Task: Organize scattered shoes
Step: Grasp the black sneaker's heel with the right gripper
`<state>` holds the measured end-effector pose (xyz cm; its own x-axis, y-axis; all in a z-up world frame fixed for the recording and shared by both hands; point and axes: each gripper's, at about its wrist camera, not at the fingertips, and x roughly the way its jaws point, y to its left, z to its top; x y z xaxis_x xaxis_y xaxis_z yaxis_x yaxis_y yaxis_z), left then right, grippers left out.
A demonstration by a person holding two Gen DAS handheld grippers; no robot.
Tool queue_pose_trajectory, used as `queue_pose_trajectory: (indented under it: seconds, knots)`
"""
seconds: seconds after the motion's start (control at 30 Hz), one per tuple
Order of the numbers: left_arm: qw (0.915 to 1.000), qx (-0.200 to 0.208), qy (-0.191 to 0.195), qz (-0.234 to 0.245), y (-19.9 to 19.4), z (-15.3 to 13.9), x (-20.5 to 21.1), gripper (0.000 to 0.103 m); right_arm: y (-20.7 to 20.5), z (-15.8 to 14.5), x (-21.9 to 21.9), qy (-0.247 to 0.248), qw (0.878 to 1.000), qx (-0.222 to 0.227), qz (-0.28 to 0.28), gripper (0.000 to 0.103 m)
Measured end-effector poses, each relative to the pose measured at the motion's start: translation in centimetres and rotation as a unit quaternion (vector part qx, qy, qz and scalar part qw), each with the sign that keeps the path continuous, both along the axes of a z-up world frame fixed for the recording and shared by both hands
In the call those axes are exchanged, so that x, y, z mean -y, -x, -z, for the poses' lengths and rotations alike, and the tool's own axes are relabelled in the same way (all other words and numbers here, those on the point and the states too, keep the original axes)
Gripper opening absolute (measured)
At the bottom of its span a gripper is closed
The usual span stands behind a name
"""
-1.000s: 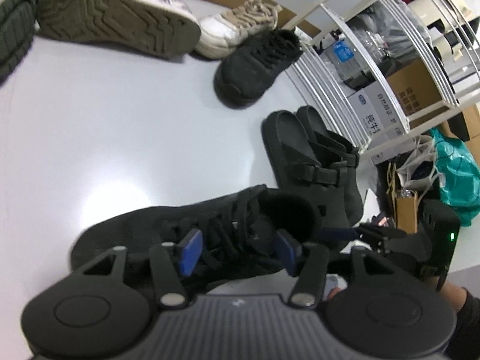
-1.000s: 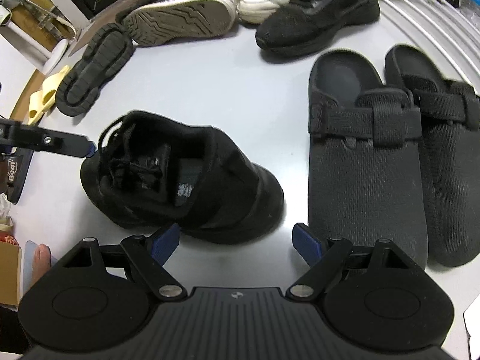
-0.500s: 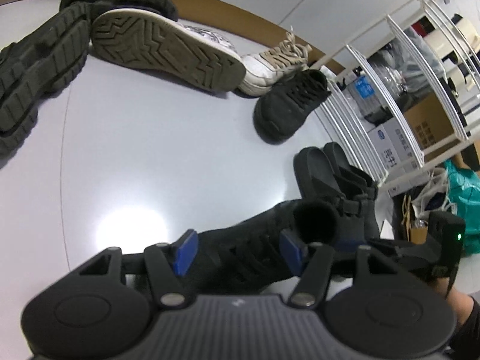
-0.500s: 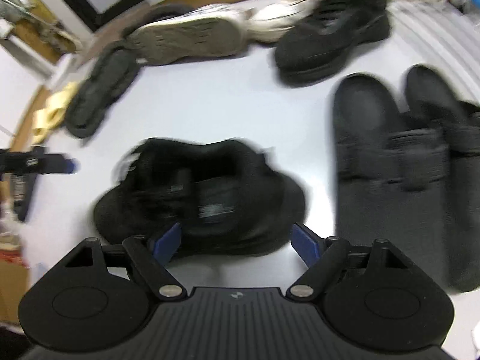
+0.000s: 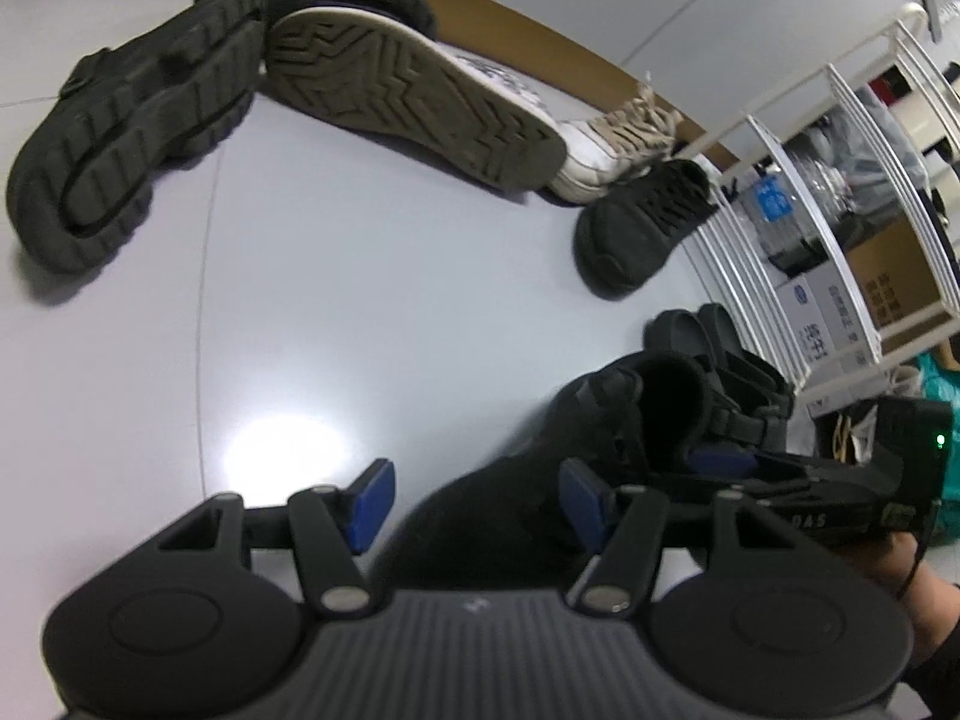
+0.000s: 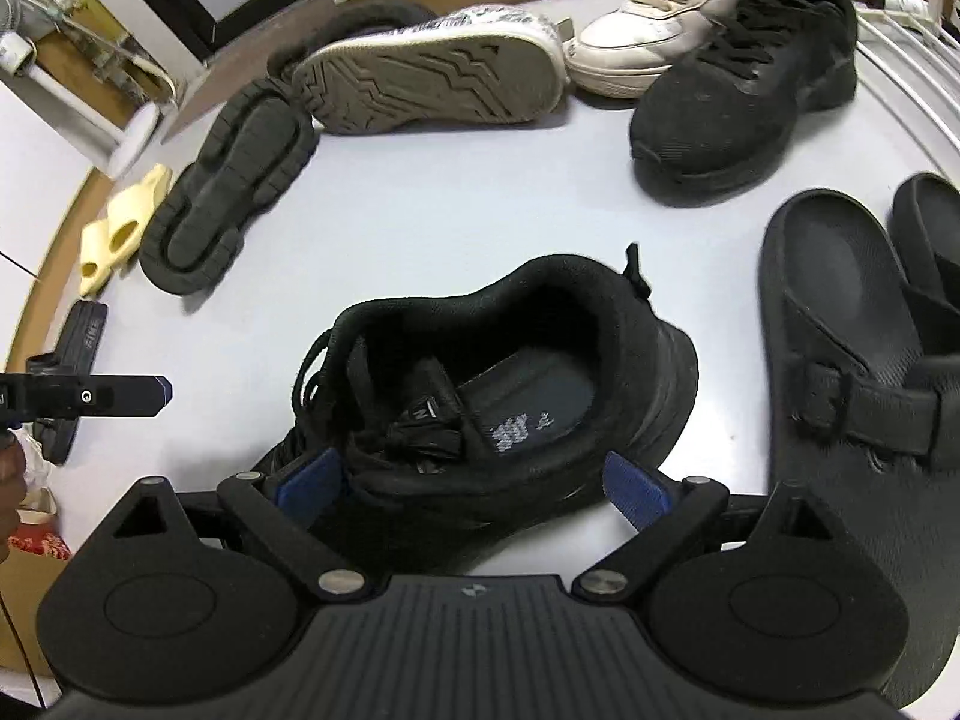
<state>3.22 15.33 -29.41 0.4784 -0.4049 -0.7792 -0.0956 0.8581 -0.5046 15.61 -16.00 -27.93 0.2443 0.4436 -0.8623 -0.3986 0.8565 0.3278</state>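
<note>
Black mesh and black laces: the sneaker lies upright on the pale grey floor in our right wrist view. Its long axis runs from the heel, with its pull tab, at about two o'clock to the toe at about eight o'clock, which is hidden under our right gripper. The collar opening faces up at us, showing the insole. Our right jaws are opening, and the blue pads straddle the shoe's midsection, one on each flank; we cannot tell whether they still touch it.

In the left wrist view the same sneaker sits toward four o'clock. The fingers of our left gripper stand apart, and only the right-hand pad is against the shoe's side, while the other hangs over bare floor.

At three o'clock of the sneaker in the right view lies a pair of black clogs.
</note>
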Motion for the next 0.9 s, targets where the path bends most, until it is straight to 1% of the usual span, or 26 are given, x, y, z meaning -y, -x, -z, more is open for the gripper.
queue_pose_trajectory:
  seconds: [0.1,0.17,0.23,0.3,0.33,0.4,0.57,0.73,0.9]
  knots:
    - [1.0000,0.001,0.000,0.003,0.0,0.0,0.1,0.064,0.1,0.7,-1.0,-0.003,1.000,-0.017,0.010,0.099]
    - [1.0000,0.001,0.000,0.006,0.0,0.1,0.2,0.064,0.4,1.2,-1.9,0.010,1.000,-0.017,-0.001,0.099]
    - [1.0000,0.000,0.000,0.008,0.0,0.1,0.3,0.064,0.7,1.5,-2.2,0.016,1.000,-0.004,-0.016,0.092]
    - [1.0000,-0.001,-0.001,0.009,0.1,0.1,0.4,0.064,0.4,1.7,-1.6,-0.005,1.000,-0.015,-0.022,0.076]
    - [1.0000,-0.001,-0.002,0.008,0.1,0.1,0.3,0.064,0.3,1.6,-1.3,-0.012,0.999,-0.022,-0.023,0.074]
    - [1.0000,-0.003,-0.001,0.007,0.1,0.2,0.4,0.064,0.4,1.3,-0.9,-0.001,0.999,-0.012,-0.032,0.068]
    - [0.9999,-0.003,-0.002,0.012,0.1,0.3,0.7,0.064,0.3,1.1,0.3,0.009,1.000,-0.008,-0.027,0.054]
    - [1.0000,0.003,0.001,0.006,0.3,0.4,0.6,0.064,0.5,0.8,0.5,0.028,0.999,0.013,-0.046,0.046]
    - [1.0000,-0.003,-0.005,0.004,0.3,0.6,0.5,0.064,0.4,0.2,2.0,0.037,0.999,0.021,-0.018,0.035]
